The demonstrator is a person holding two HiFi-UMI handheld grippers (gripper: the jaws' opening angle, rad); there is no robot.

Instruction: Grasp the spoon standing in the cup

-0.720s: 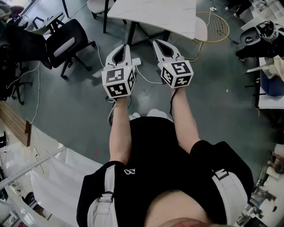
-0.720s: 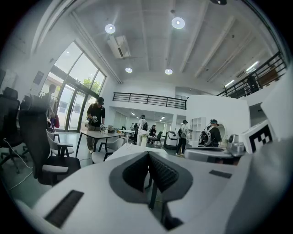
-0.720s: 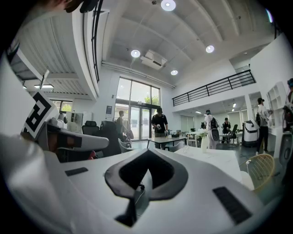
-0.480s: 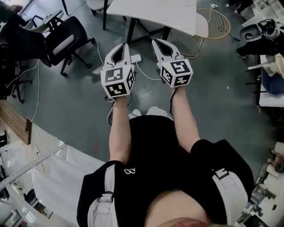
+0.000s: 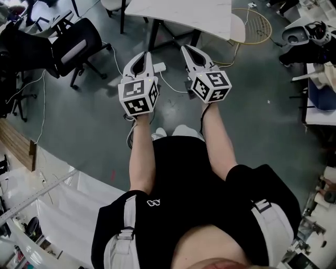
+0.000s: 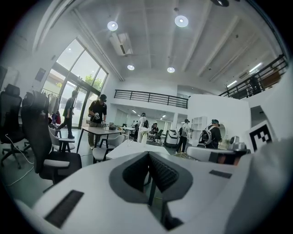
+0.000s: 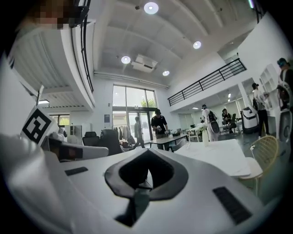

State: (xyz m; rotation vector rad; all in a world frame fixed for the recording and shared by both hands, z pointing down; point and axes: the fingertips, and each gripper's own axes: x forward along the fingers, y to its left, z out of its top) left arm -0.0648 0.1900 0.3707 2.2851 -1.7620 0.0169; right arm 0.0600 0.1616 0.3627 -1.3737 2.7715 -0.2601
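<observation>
Both jaw pairs are shut tip to tip on nothing: the left gripper (image 5: 143, 55) and the right gripper (image 5: 188, 50) are held side by side over the floor (image 5: 94, 121), short of the near edge of the white table (image 5: 178, 16). Neither spoon nor cup is seen in any view. The cup should be located first, and the jaws opened before any approach is made.

right gripper (image 5: 186, 48): drifted slightly right, cube (image 5: 212, 85) turned a little | left gripper (image 5: 148, 53): edged slightly up-frame
</observation>
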